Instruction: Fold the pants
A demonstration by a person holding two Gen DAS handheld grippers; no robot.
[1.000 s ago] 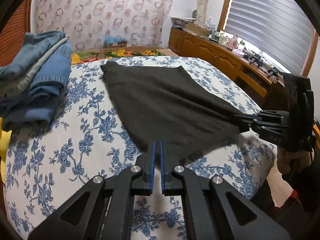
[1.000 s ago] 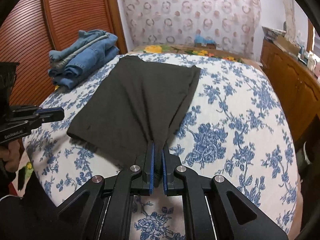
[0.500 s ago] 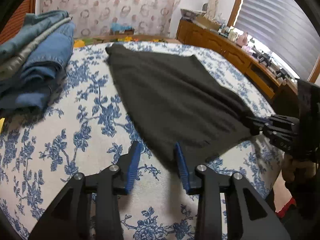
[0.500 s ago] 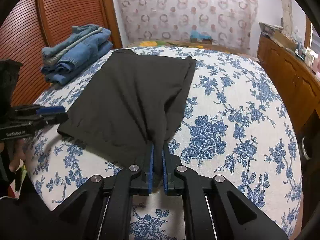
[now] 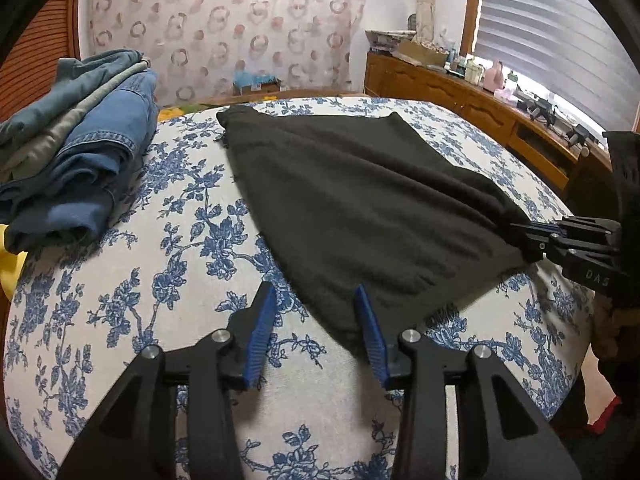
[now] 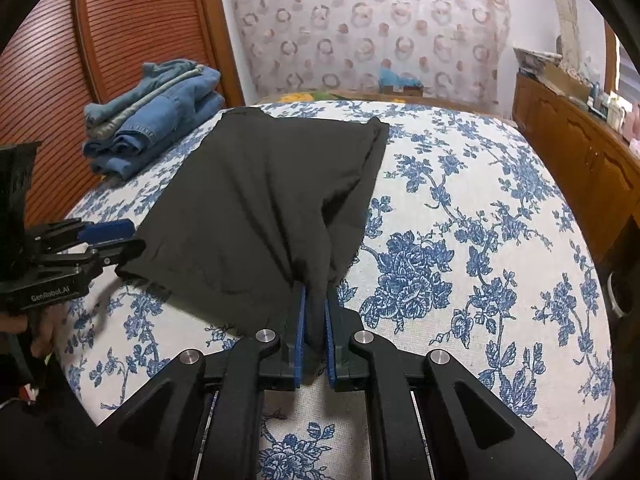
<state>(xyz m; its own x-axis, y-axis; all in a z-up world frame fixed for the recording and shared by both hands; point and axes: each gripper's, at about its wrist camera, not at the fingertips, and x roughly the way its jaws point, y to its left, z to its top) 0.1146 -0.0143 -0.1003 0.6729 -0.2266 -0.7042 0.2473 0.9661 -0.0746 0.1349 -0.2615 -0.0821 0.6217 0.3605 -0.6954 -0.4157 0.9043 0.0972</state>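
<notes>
One pair of black pants point(image 6: 272, 200) is pinched at a corner by the right gripper point(image 6: 315, 320), the wide-open left gripper point(image 5: 314, 320) empty beside its near edge

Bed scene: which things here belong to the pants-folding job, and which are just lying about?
Part of the job:
- black pants, spread on the floral bedspread
- right hand-held gripper, shut on the pants' near corner
- left hand-held gripper, open at the near edge

Lying about:
- stack of folded jeans
- clutter on the wooden sideboard
</notes>
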